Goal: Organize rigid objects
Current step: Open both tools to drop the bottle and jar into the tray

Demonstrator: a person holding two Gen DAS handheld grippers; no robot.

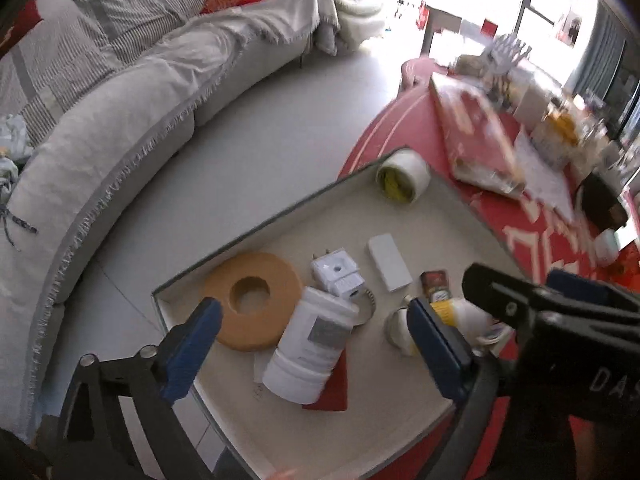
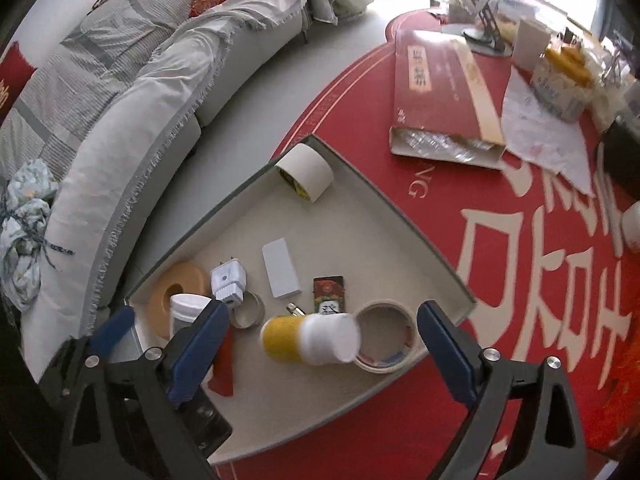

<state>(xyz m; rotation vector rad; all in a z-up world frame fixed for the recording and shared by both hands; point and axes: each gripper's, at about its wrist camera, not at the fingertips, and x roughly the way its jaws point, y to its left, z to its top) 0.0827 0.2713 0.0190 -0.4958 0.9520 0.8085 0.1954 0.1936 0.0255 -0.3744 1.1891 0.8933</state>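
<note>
Both grippers hover over the shallow beige tray (image 2: 400, 216) on the red table. The left gripper (image 1: 316, 336) has its jaws spread wide around a white bottle (image 1: 312, 350) lying in the tray's near half, touching nothing that I can make out. The right gripper (image 2: 320, 344) is likewise spread, with a yellow bottle (image 2: 308, 338) between its fingers. A tape roll (image 2: 306, 174) sits in the tray's far corner, a tan ring (image 1: 252, 300) at its sofa-side edge.

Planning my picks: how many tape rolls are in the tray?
3. A white roll stands in the far corner, a wide tan roll lies flat at the left edge, and a masking-tape roll lies near the right edge by the yellow bottle. Others may be hidden.
</note>
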